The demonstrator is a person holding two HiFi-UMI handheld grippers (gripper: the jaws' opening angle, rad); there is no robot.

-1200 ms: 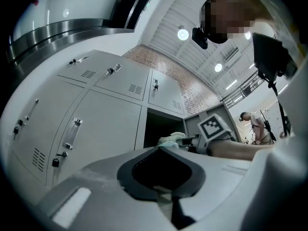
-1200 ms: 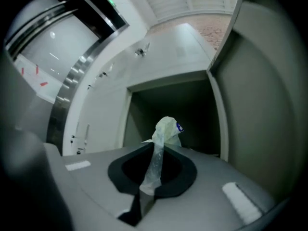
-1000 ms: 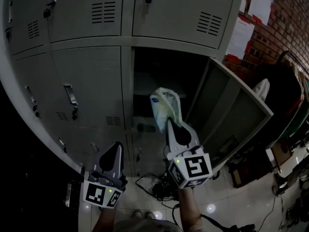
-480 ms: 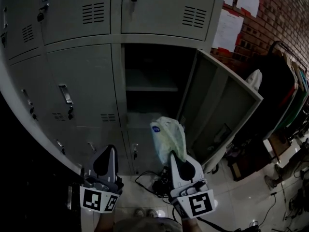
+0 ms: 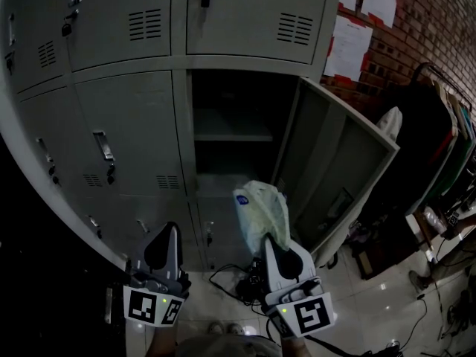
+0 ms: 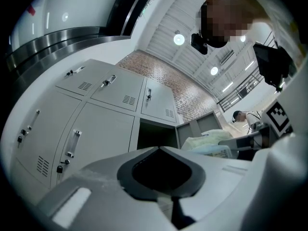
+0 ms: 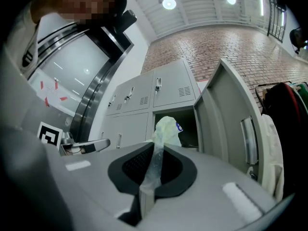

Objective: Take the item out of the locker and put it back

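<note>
Drew the bag (image 5: 262,213) back out of the open locker (image 5: 230,136), right tongs (image 5: 271,240) clamped on its neck; hung just outside. Kept left tongs (image 5: 173,230) shut, empty. Removal seemingly done, return remaining.

No legible text anywhere. Papers (image 5: 348,47), upper right: print too small. Blue label (image 5: 242,197) on bag (image 5: 264,214): unreadable.

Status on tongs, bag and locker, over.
Right tongs shut on plastic bag, held outside the open locker. Left tongs shut, empty. Door swung wide, nothing blocking the opening.
</note>
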